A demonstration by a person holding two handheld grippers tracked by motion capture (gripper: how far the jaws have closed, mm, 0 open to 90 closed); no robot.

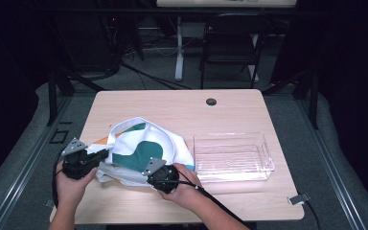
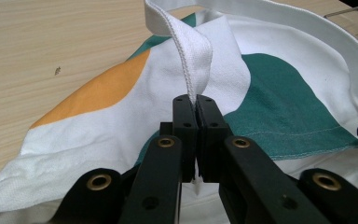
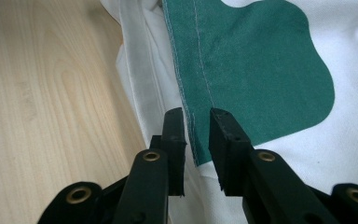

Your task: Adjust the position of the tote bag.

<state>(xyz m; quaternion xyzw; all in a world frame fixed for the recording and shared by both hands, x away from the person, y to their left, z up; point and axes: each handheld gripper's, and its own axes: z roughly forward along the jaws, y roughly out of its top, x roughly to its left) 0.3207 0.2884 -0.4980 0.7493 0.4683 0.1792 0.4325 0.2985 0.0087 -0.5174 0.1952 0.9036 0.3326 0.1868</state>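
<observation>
A white cloth bag [image 1: 139, 148] with green and orange patches lies crumpled on the wooden table [image 1: 172, 108], at its near left. My left gripper [image 1: 106, 153] sits at the bag's left side and is shut on the white strap [image 2: 193, 51], which rises from between the jaws of that gripper [image 2: 196, 105] and loops away over the bag [image 2: 279, 98]. My right gripper [image 1: 151, 173] is at the bag's near edge. In the right gripper view its jaws [image 3: 196, 116] stand slightly apart, with the stitched hem of the green patch [image 3: 261, 70] running between them and no pad pressing on it.
A clear plastic bin [image 1: 230, 136] stands to the right of the bag, near the right gripper's hand. A dark cable hole [image 1: 211, 101] marks the table's far middle. A small clip [image 1: 298, 198] sits at the near right edge. A black chair [image 1: 232, 43] stands beyond the table.
</observation>
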